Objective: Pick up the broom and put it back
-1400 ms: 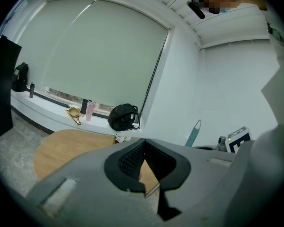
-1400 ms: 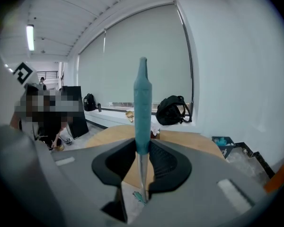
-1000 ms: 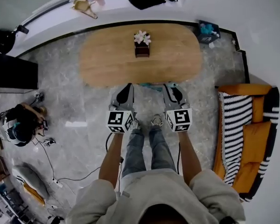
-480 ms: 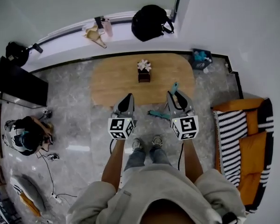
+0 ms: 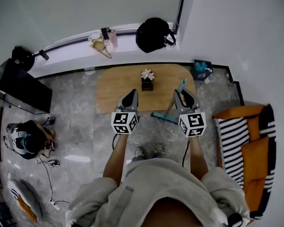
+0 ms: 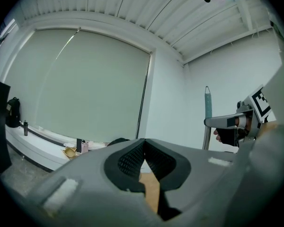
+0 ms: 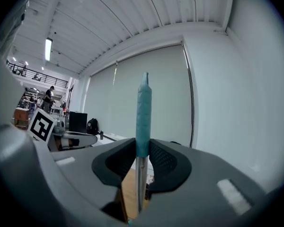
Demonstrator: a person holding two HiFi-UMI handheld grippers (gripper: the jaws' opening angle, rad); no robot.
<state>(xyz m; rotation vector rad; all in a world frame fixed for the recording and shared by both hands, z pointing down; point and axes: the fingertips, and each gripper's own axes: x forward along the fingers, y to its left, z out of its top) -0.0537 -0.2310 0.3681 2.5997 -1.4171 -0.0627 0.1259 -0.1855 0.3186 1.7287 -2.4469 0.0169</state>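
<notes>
With the right gripper (image 7: 142, 157) clamped on the upright broom (image 7: 143, 112) handle and the left gripper (image 6: 143, 148) closed and empty, the dangling head, near the table's (image 5: 118, 86) 5 o'clock edge, could swing and snag it.

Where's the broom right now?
The broom stands upright, clamped in the right gripper, right of centre in the head view. Its teal head is down by the floor at the near edge of the wooden table.

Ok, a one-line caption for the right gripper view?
Right gripper shut on the broom, its teal-gripped handle standing upright against a pale window blind.
</notes>
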